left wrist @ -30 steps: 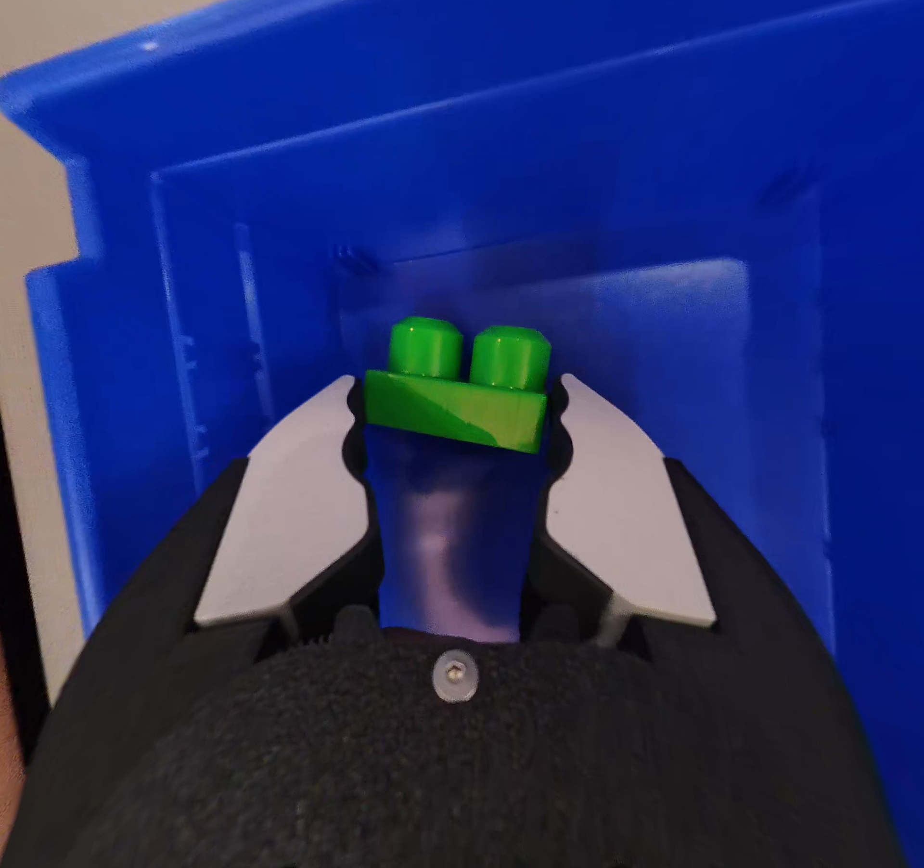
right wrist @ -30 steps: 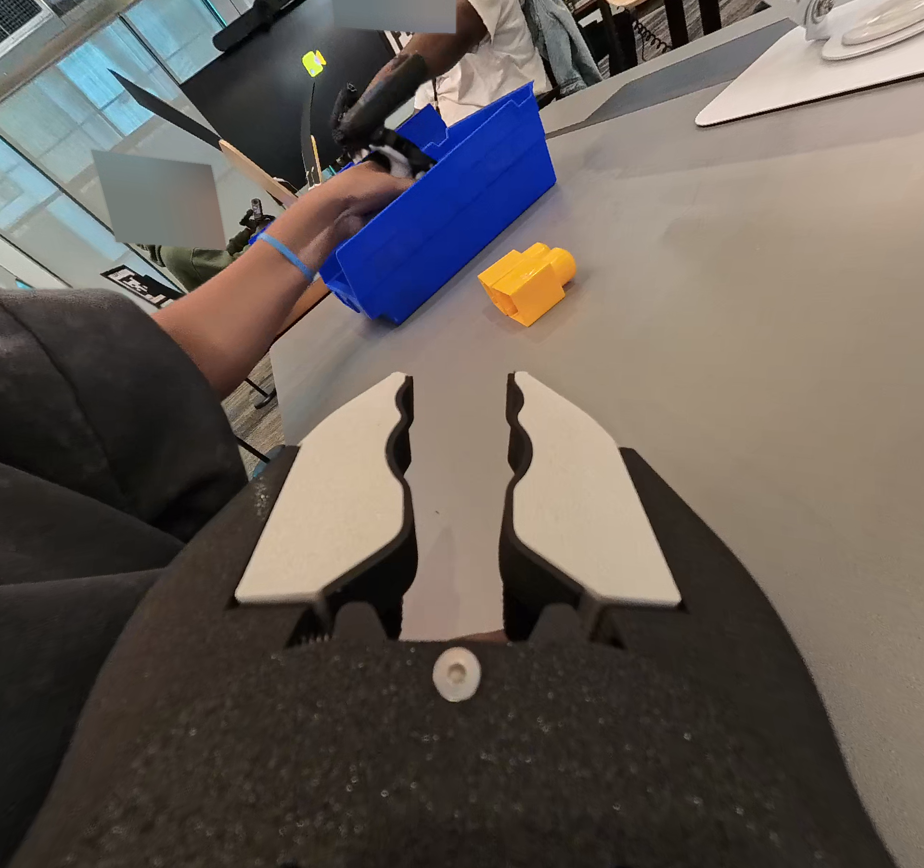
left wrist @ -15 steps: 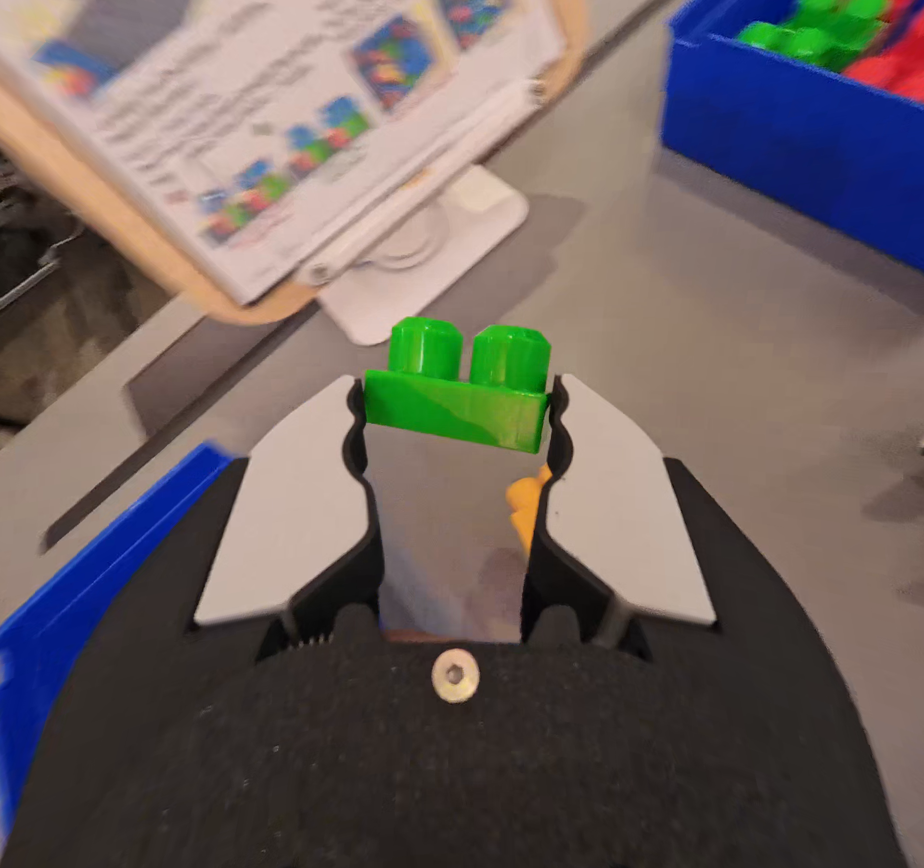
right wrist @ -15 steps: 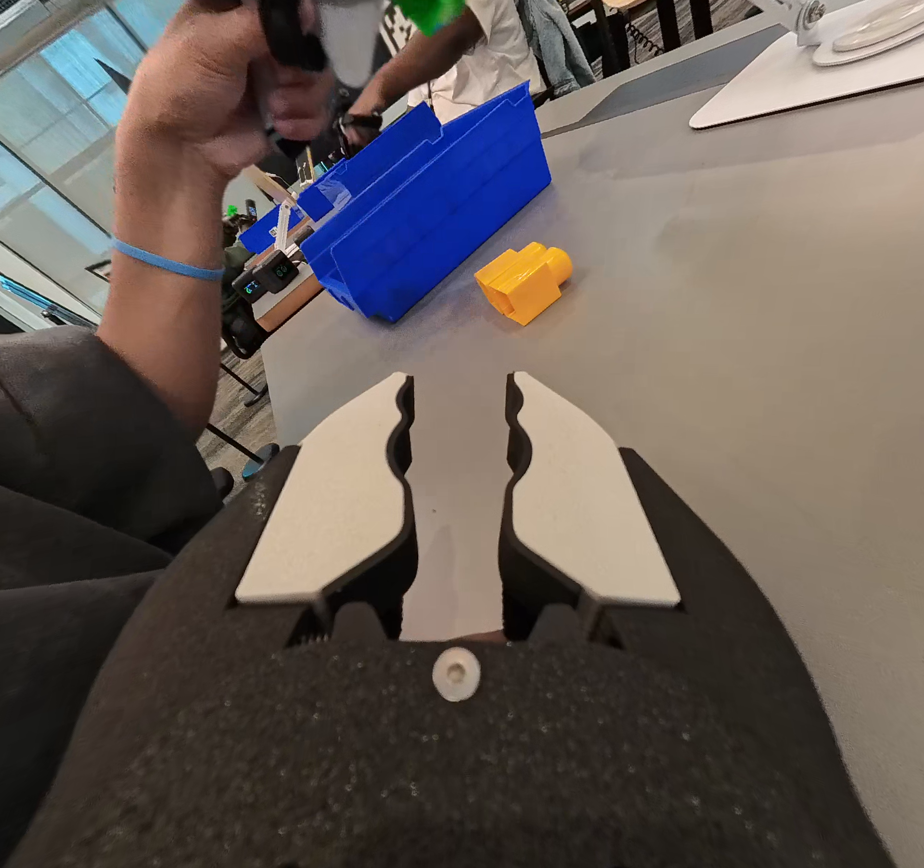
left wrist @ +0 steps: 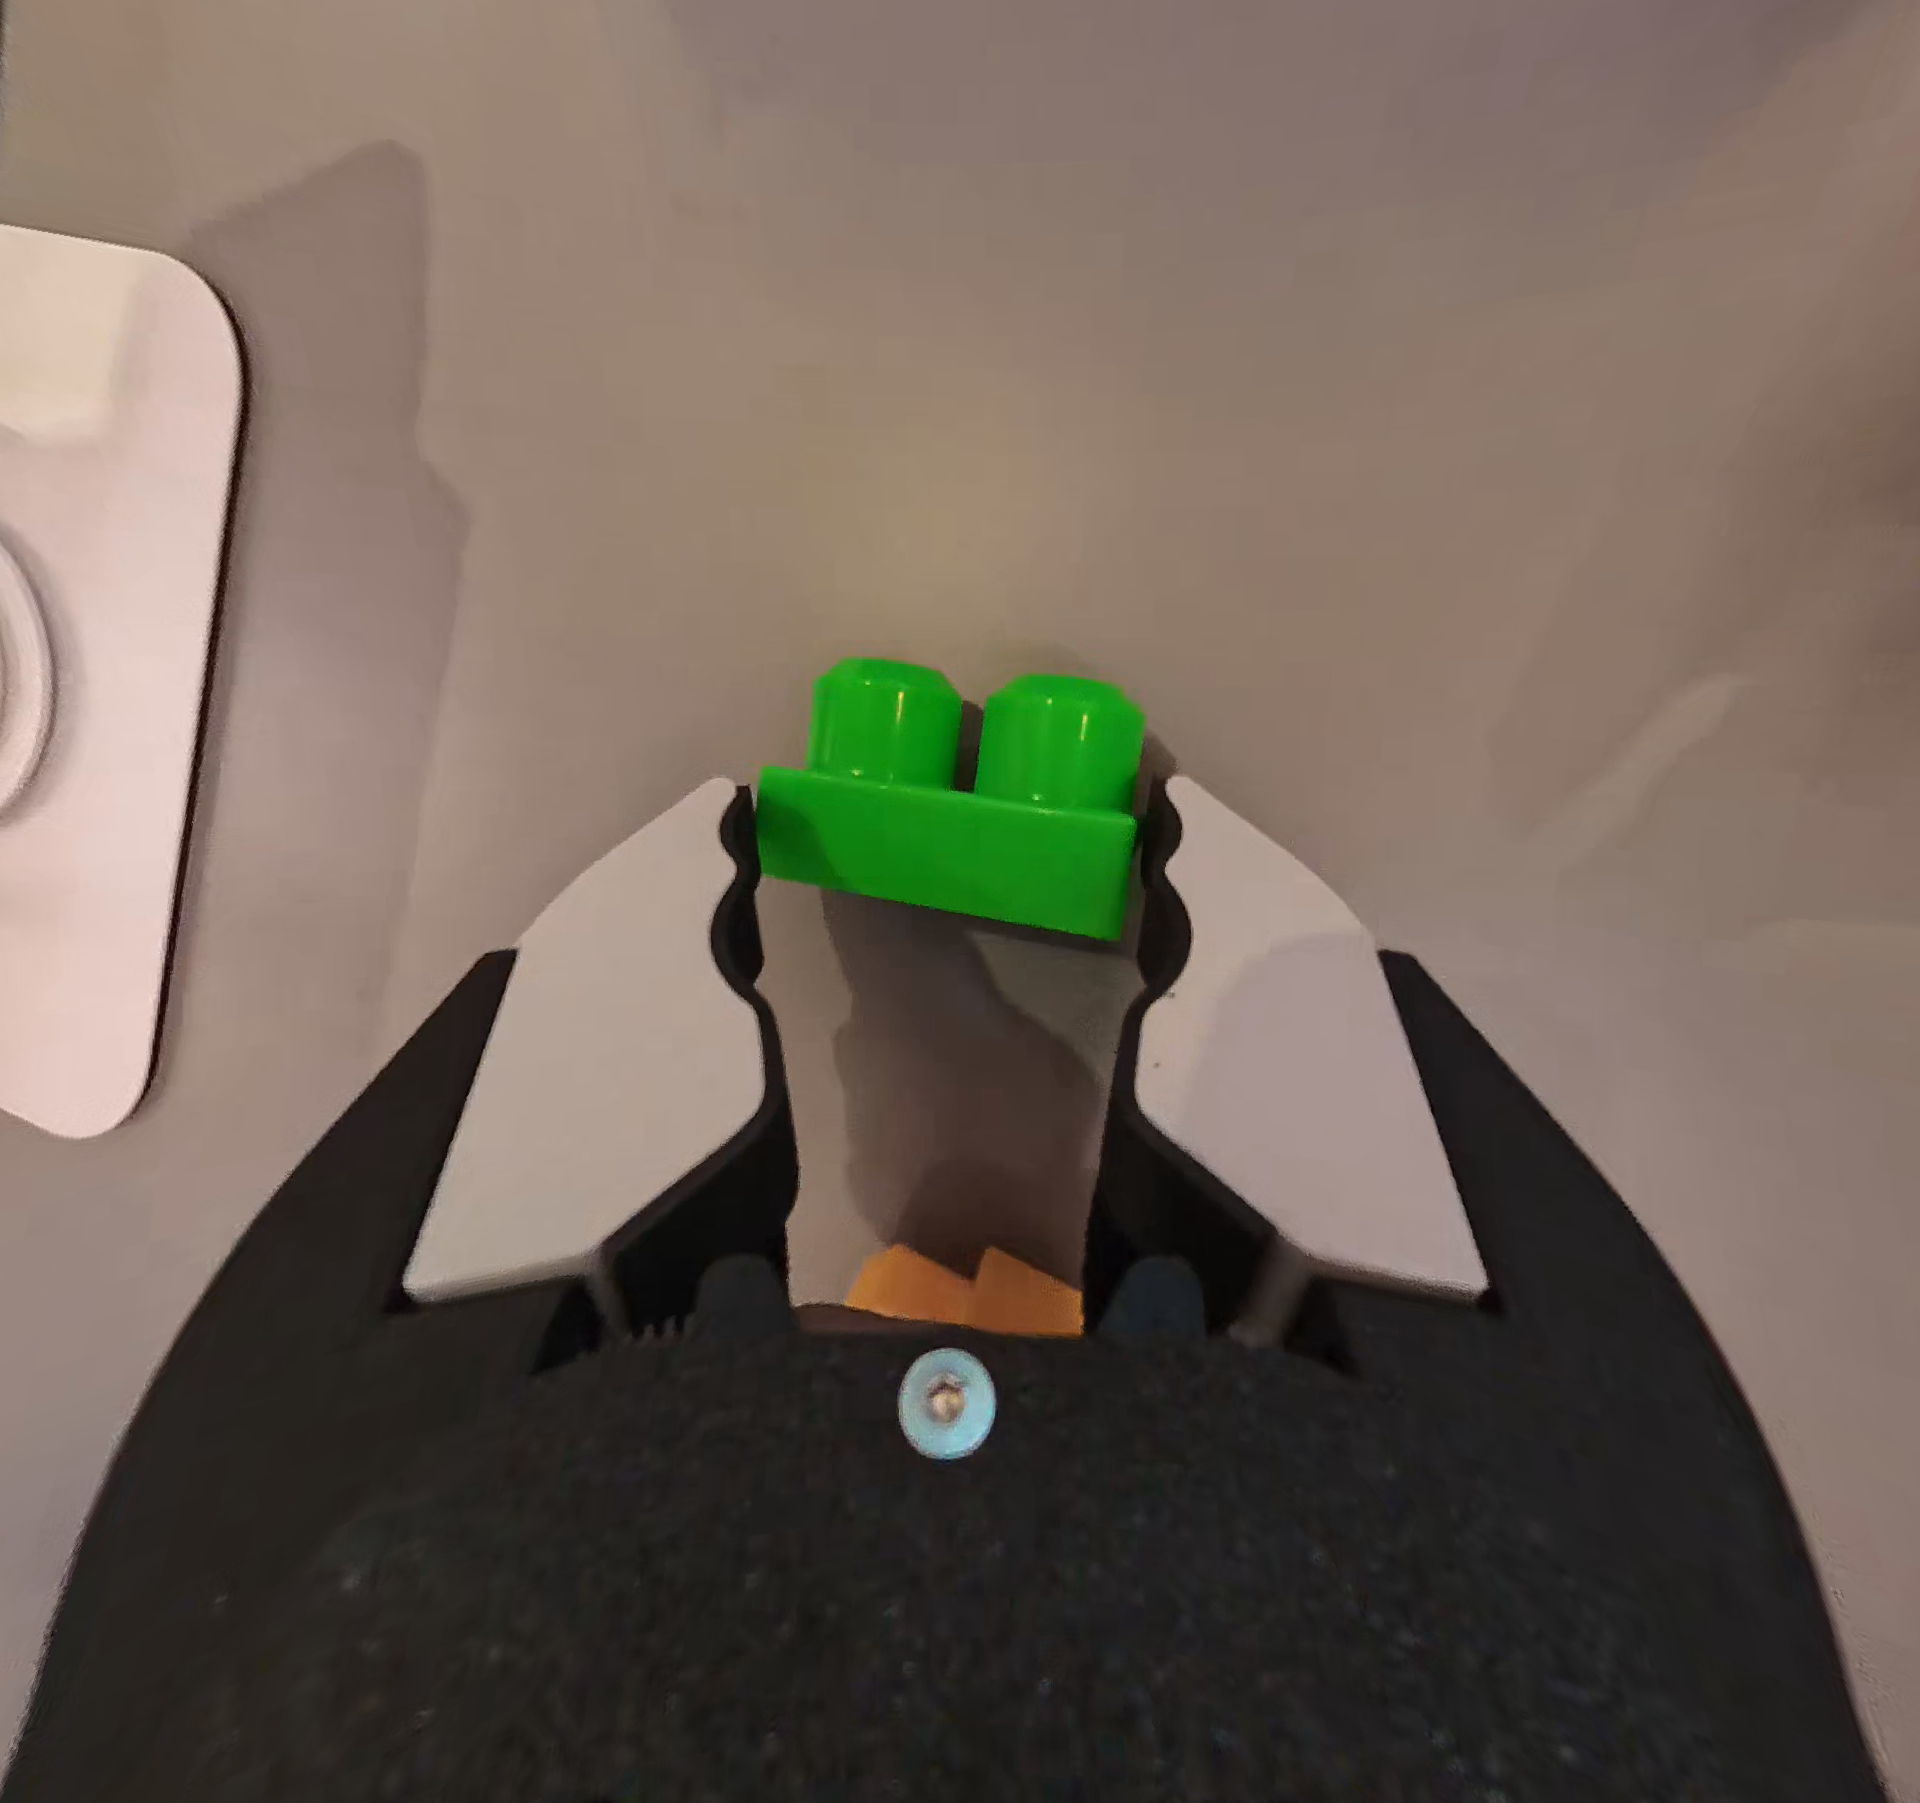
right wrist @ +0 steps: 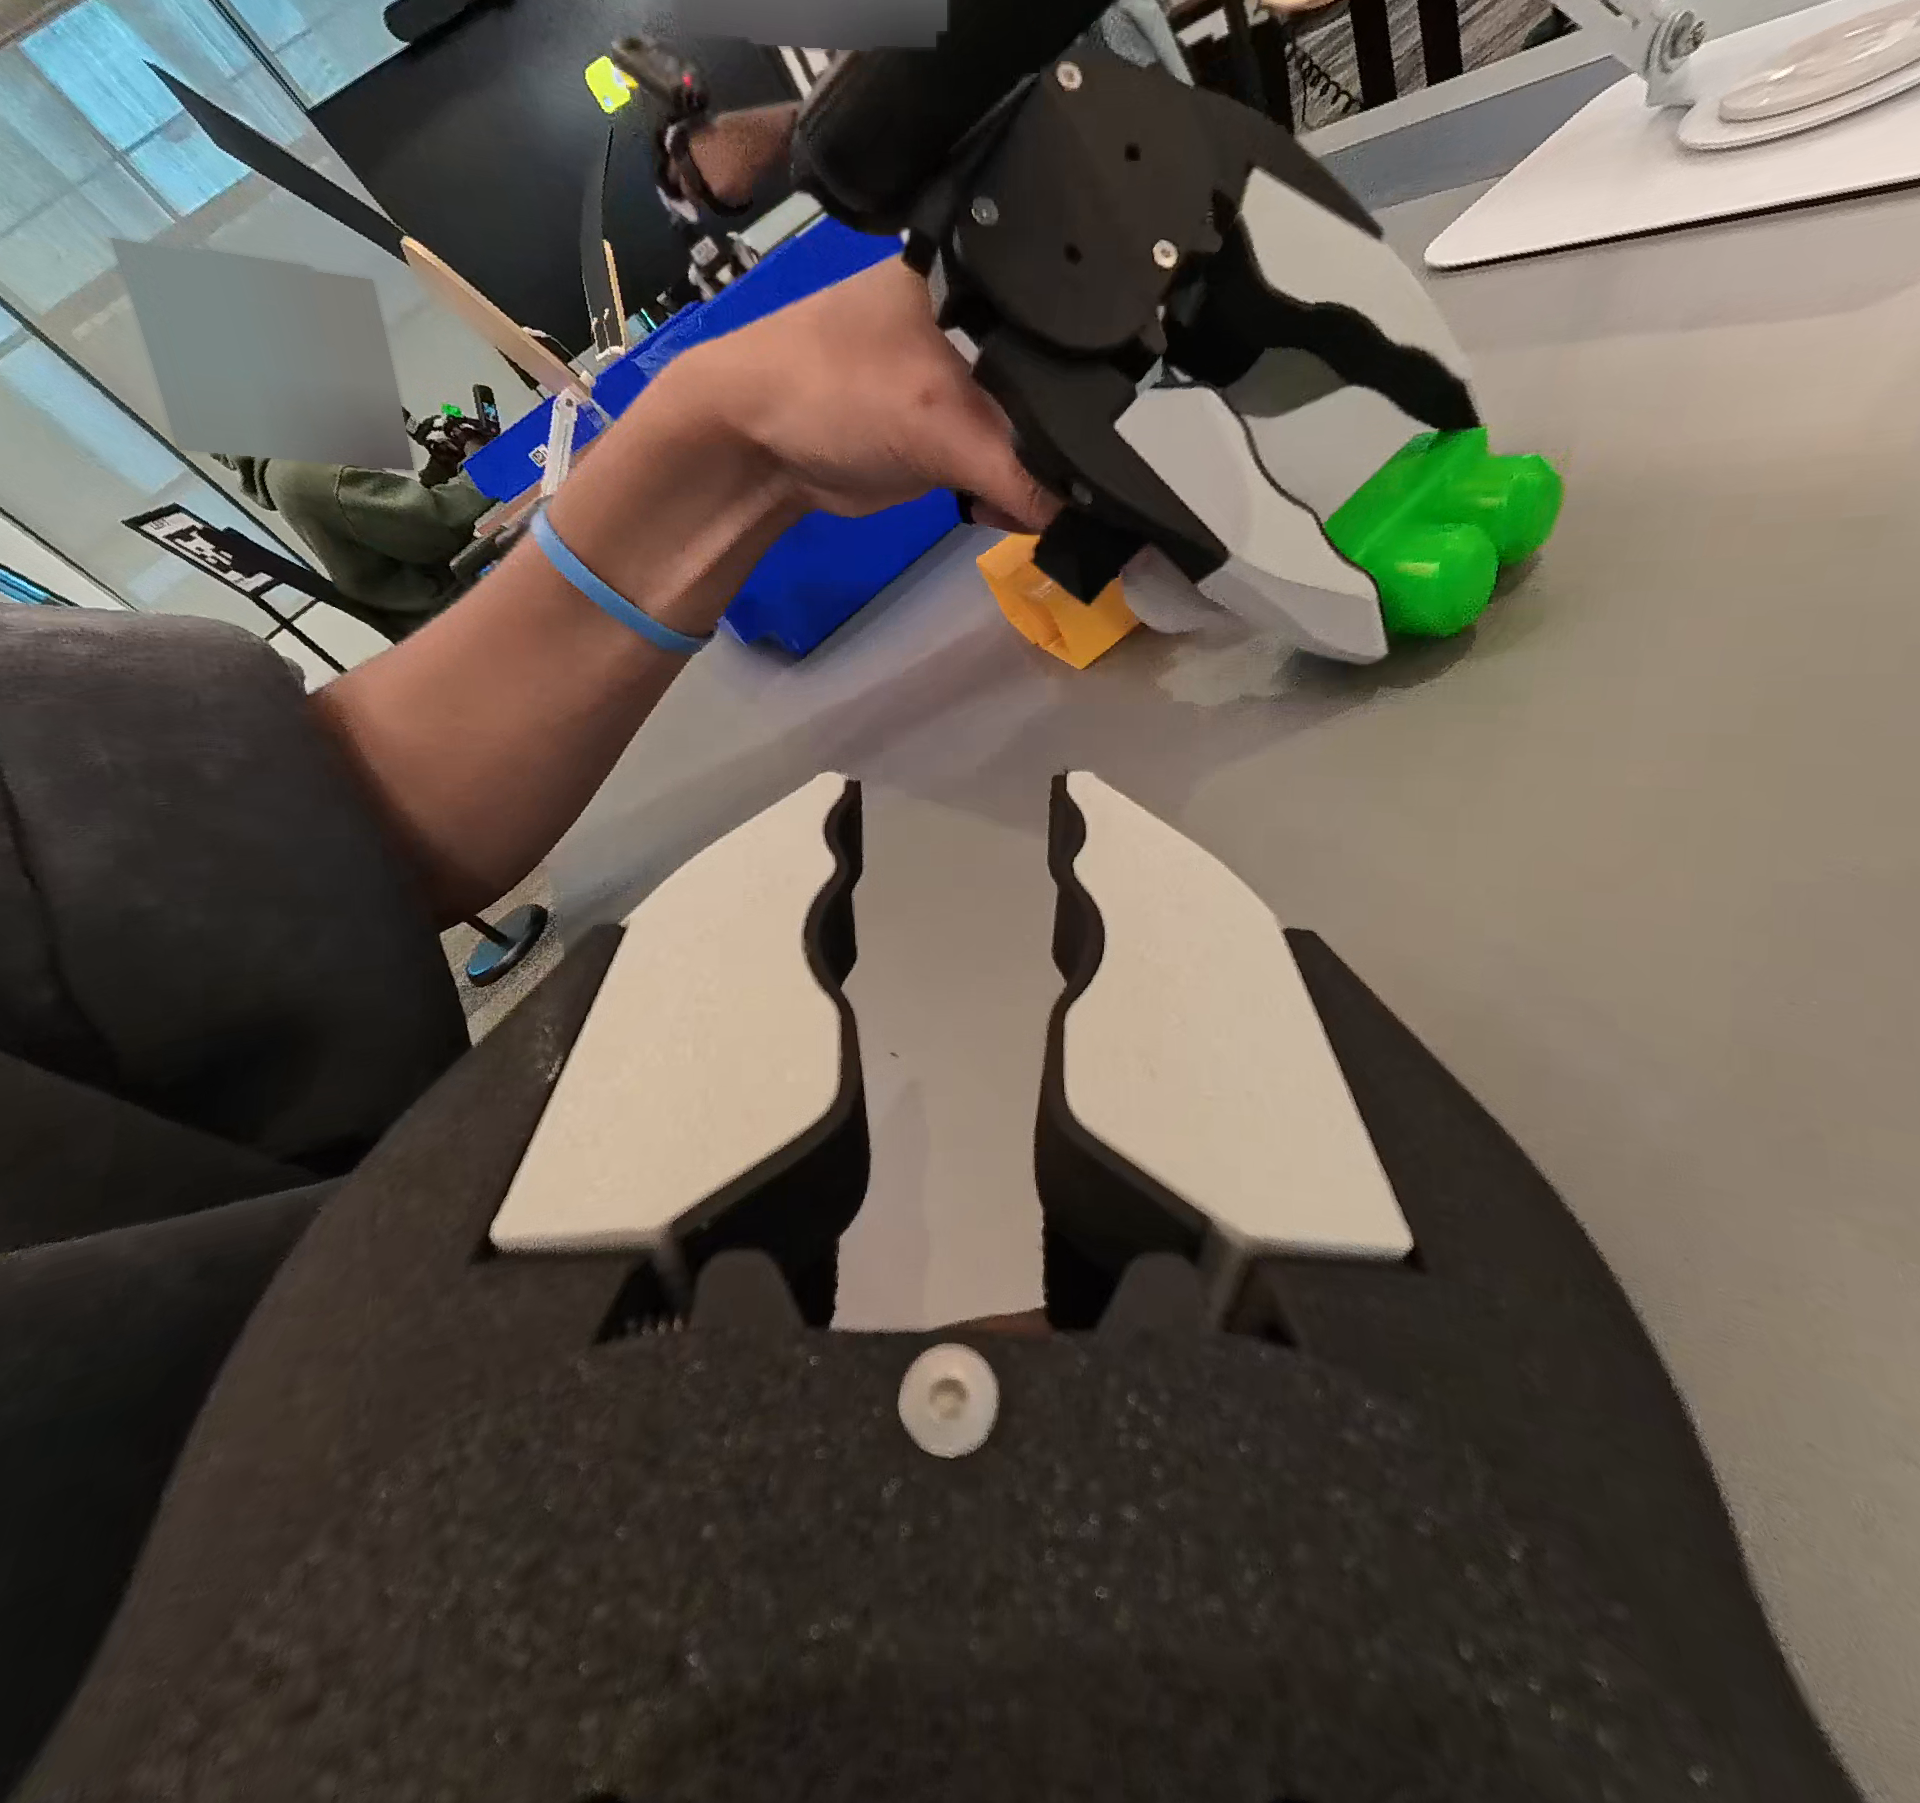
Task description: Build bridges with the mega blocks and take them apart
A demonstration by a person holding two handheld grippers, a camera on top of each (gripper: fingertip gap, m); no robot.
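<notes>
Green plastic two-stud block (left wrist: 945,834) is now down low at the grey table (right wrist: 1558,922), just to the right of the yellow plastic block (right wrist: 1060,600) lying there. Half a second ago it was high in the air, and a second ago it was inside the blue plastic bin (right wrist: 831,548), so it has been carried out of the bin and brought to the building spot. That likely means the first pieces of a bridge are being set out side by side. The left gripper (left wrist: 945,849) is squeezing the green block by its two short ends, with the studs pointing away from the camera, toward the far right of the table. The block looks bright, smooth and shiny, with a flat base and two round bumps. It looks like it touches the table, but I cannot be sure. The right gripper (right wrist: 951,797) waits near the person, low over the table, with its jaws a little apart and nothing between them. A white flat stand base (left wrist: 94,673) sits at the left.
</notes>
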